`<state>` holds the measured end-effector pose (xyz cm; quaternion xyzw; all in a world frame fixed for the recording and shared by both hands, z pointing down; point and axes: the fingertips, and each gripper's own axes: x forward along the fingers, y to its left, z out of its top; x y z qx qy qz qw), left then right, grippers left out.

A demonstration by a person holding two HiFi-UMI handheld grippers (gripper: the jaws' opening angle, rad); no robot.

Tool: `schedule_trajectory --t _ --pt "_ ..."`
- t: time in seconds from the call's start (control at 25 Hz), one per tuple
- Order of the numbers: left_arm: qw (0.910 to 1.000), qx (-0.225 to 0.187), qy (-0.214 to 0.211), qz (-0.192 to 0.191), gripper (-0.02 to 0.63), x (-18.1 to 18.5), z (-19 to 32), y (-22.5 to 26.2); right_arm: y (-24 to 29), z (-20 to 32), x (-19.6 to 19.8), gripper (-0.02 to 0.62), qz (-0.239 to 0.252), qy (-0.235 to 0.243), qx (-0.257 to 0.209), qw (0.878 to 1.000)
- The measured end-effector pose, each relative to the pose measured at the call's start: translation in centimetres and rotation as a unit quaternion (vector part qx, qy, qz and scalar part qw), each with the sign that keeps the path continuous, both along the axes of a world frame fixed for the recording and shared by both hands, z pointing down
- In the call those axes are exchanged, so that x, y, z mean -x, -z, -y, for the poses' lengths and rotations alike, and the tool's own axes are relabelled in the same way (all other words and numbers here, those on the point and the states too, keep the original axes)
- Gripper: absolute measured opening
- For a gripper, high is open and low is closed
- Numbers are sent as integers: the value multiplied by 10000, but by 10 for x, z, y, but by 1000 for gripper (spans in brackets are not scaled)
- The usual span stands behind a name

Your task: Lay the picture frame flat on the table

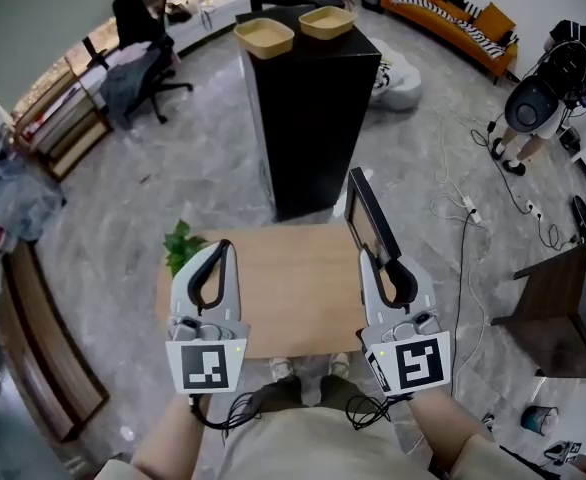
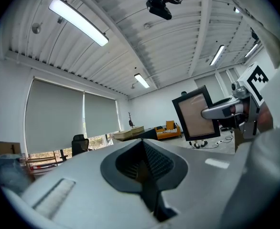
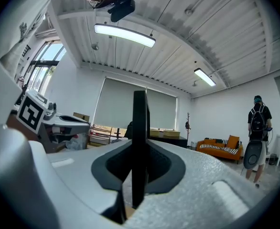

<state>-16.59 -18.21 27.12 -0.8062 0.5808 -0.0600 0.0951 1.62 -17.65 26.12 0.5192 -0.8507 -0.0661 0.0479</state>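
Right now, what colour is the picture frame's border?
The picture frame has a black border around a pale brown panel; clearest in the left gripper view.

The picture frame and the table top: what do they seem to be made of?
Picture frame: matte black border, perhaps plastic or painted wood; its tan panel looks like board. Table top: light wood or laminate, faint grain, smooth.

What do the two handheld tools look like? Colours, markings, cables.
The left tool and right tool match: light grey, tapered moulded bodies, with black rubbery lining looping round the jaws. Each carries a white cube with black square markers at its rear: left cube, right cube. Black cables trail from under the cubes. The forearms are bare; no sleeves show.
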Motion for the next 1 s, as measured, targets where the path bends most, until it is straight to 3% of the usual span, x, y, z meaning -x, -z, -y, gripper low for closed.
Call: schedule_trajectory --t 0.48,1.0 --pt "9963 848 72 112 20 -12 32 -89 -99 40 0 43 154 288 1223 9920" --pt "9784 2032 278 246 20 0 44 -236 -265 49 21 43 203 595 2791 9582"
